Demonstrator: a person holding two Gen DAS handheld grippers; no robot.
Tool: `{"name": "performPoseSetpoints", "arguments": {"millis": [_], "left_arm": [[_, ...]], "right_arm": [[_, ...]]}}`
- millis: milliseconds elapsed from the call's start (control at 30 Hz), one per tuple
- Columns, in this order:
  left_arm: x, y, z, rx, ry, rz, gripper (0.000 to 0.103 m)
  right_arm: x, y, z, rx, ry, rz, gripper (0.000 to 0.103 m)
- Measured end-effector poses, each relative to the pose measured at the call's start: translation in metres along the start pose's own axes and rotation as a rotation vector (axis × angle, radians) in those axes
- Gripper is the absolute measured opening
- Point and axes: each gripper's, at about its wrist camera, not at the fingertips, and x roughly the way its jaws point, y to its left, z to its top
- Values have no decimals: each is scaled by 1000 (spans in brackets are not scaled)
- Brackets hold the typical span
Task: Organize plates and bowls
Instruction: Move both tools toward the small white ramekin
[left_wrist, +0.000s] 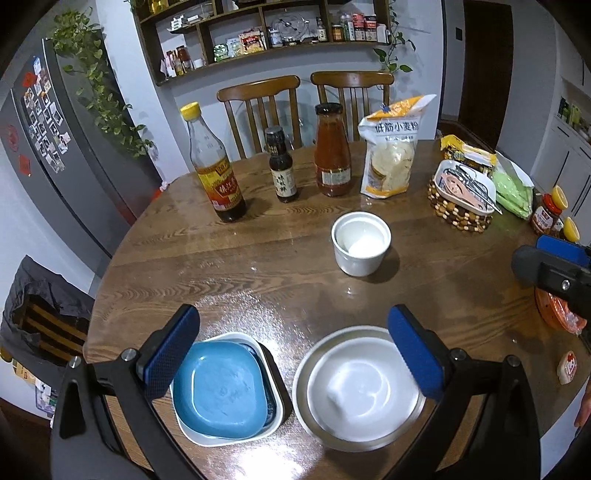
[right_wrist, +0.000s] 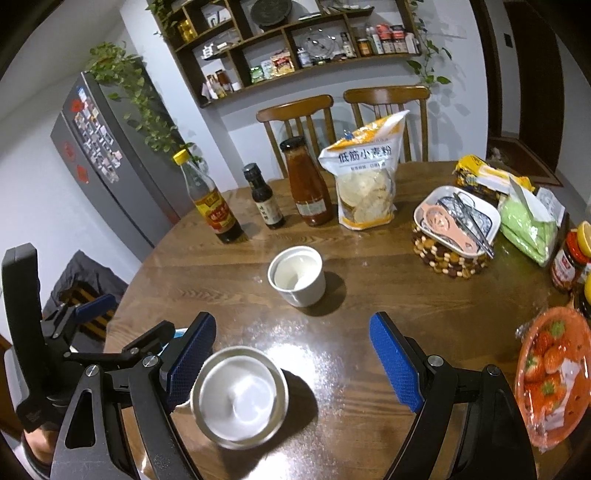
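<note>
In the left wrist view my left gripper (left_wrist: 293, 352) is open, and nothing is between its blue pads. It hovers over the near edge of the round wooden table (left_wrist: 258, 258). Below its left finger lies a blue square plate (left_wrist: 221, 391), stacked in a white square plate (left_wrist: 207, 437). Below its right finger, a white bowl (left_wrist: 369, 398) sits inside a metal bowl (left_wrist: 301, 391). A white cup (left_wrist: 361, 243) stands alone mid-table. My right gripper (right_wrist: 293, 358) is open and empty too. The same white bowl (right_wrist: 240, 395) lies by its left finger, with the white cup (right_wrist: 297, 275) beyond.
Three sauce bottles (left_wrist: 218, 166) and a flour bag (left_wrist: 391, 147) line the far side. A beaded basket with a utensil dish (right_wrist: 454, 229), a green pack (right_wrist: 528, 229), jars (right_wrist: 569, 258) and an orange strawberry basket (right_wrist: 554, 373) crowd the right. Two chairs (left_wrist: 258, 110) stand behind.
</note>
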Motion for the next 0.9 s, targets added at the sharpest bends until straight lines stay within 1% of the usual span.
{"name": "performPoseSetpoints", "arguments": {"millis": [200, 367, 500, 700, 900], "left_arm": [[1, 3, 12, 0, -10, 19, 102], [8, 6, 26, -15, -10, 9, 102], [19, 3, 38, -19, -6, 5, 102], [49, -3, 52, -8, 19, -16, 102], [97, -7, 61, -19, 97, -45, 102]], "right_arm": [[3, 3, 15, -23, -12, -5, 86], [10, 1, 30, -21, -22, -13, 86], [23, -2, 40, -15, -14, -29, 86], [56, -12, 51, 10, 33, -48, 86], [96, -25, 54, 48, 103, -66, 86]]}}
